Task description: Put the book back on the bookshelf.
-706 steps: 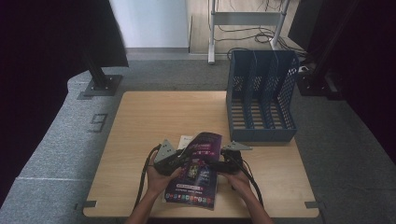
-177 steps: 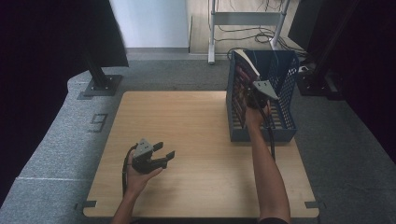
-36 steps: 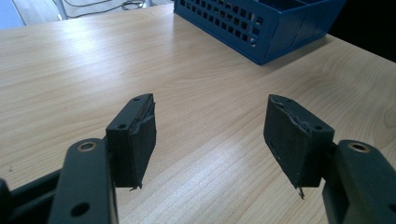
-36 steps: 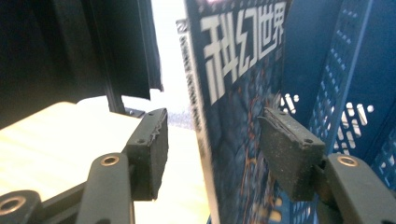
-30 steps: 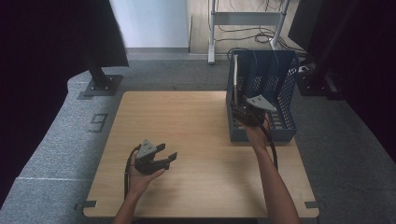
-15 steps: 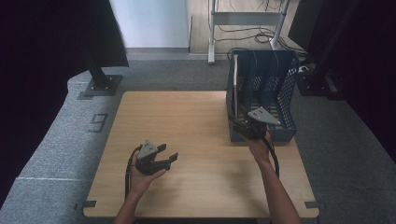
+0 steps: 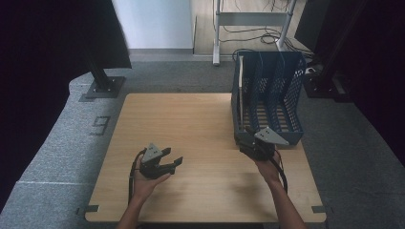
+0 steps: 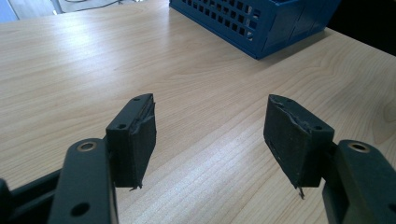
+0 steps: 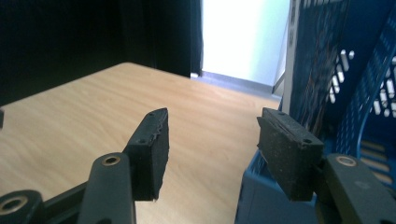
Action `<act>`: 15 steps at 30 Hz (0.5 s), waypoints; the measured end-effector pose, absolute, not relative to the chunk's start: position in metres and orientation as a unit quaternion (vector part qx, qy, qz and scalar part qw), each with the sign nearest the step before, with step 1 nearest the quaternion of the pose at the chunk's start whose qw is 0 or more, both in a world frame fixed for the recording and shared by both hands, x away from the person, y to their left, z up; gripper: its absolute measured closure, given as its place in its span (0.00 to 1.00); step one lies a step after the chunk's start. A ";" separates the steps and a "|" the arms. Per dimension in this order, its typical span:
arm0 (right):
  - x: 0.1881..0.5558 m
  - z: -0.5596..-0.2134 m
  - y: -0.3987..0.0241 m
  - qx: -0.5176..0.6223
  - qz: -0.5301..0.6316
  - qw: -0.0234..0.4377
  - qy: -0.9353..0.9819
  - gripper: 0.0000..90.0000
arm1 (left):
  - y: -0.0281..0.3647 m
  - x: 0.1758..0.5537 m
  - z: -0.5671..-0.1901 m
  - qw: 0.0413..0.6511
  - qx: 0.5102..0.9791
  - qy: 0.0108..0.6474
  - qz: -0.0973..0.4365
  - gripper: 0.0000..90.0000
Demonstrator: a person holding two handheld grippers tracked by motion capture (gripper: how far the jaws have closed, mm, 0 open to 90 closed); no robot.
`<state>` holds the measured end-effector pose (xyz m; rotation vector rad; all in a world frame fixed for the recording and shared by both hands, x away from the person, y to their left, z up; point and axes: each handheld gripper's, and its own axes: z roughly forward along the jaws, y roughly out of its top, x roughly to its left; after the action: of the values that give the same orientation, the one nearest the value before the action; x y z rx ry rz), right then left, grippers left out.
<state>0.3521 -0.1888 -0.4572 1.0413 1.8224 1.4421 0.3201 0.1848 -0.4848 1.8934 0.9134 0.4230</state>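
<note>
A blue mesh file rack [image 7: 292, 98] with three slots stands at the table's far right. A magazine [image 7: 240, 90] stands upright in its leftmost slot, with its pale edge showing; in the right gripper view the magazine [image 9: 292, 70] is seen behind the mesh. My right gripper [image 7: 249, 143] hovers at the rack's near left corner, open and empty, its jaws [image 9: 212, 144] pointing past the rack's front wall [image 9: 261, 196]. My left gripper [image 7: 172, 156] rests low over the wooden table [image 7: 191, 119] at front left, open with nothing between its pads [image 8: 210, 135].
The rack's corner [image 8: 261, 23] lies well beyond the left gripper. Bare wood spreads between the two hands and to the far left. Beyond the table are grey carpet, a dark stand [image 7: 102, 81] and a metal frame with cables [image 7: 248, 19].
My right gripper has drawn back from the rack's slots toward the table's near edge and sunk lower. The magazine stays in the left slot. My left gripper has not moved.
</note>
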 end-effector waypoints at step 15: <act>0.331 -0.499 -0.196 0.410 0.529 0.251 0.699 0.47 | 0.184 0.322 -0.487 0.473 0.779 0.375 0.171 0.38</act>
<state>0.3314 -0.1965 -0.4994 1.1171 1.9023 1.4394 0.3217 0.1836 -0.4872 1.9051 0.9168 0.4183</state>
